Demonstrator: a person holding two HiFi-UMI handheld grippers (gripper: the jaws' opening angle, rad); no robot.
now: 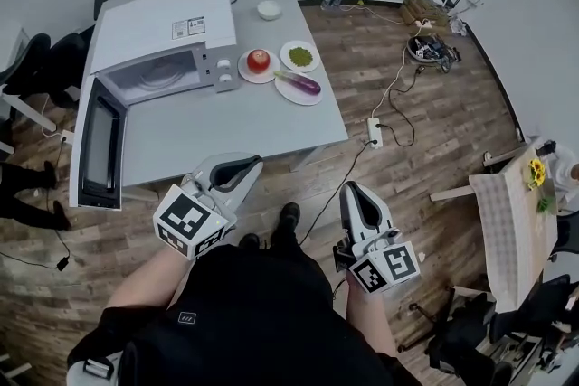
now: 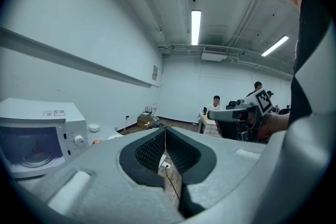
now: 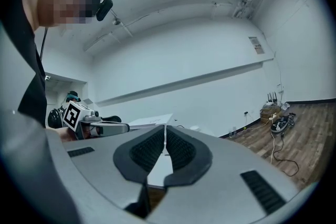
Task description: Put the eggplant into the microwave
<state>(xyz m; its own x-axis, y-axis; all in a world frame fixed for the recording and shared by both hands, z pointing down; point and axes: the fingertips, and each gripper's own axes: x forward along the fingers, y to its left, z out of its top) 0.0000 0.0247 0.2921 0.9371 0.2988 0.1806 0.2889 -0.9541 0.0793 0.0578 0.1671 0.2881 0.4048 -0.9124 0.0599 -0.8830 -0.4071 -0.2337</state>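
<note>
My left tongs (image 1: 248,164) are pressed together with nothing between them, their tips at the near edge of the bench (image 1: 226,122). My right tongs (image 1: 355,193) are pressed together too and empty, off the bench over the wooden floor (image 1: 425,149), out past its near right corner. The eggplant (image 1: 301,84) lies on a white plate (image 1: 291,94) by the bench's right edge, towards the far side. The microwave (image 1: 163,41) stands at the far left corner, its door (image 1: 98,145) swung wide open along the left edge.
</note>
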